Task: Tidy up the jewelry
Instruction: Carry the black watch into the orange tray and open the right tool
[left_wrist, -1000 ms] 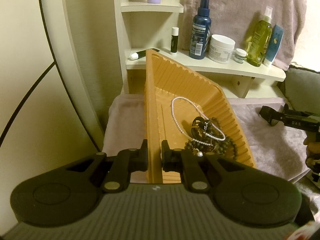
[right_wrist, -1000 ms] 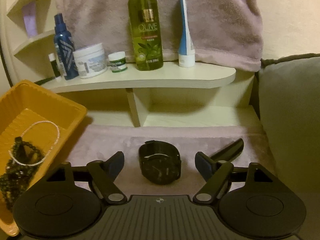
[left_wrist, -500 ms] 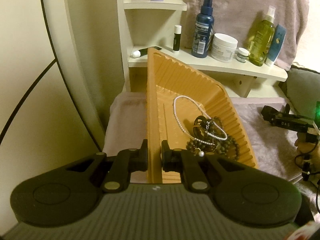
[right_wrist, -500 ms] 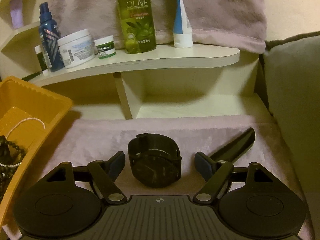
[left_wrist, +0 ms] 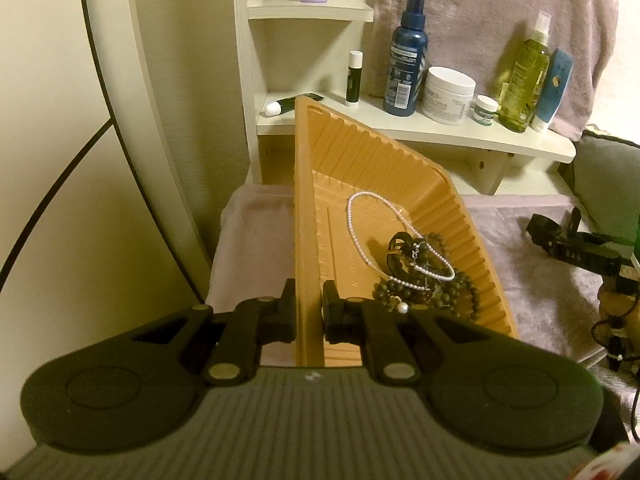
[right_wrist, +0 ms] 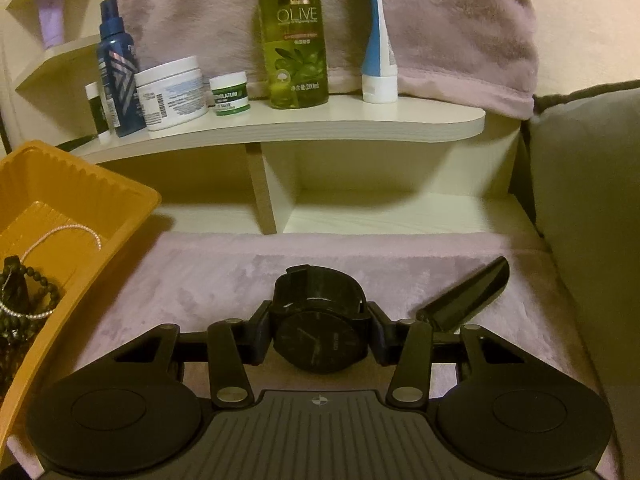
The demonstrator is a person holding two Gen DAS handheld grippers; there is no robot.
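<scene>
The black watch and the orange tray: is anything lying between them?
No. In the right wrist view, only bare pink cloth lies between the black watch and the orange tray.

The right tongs [right_wrist: 320, 338], just closing, seemingly pinch the black watch [right_wrist: 318, 340] on the cloth [right_wrist: 208, 280].

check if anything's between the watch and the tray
Nothing visible: only bare pink cloth lies between the watch, between the right gripper's just-closing fingers, and the tray, whose near wall it must clear.
</scene>
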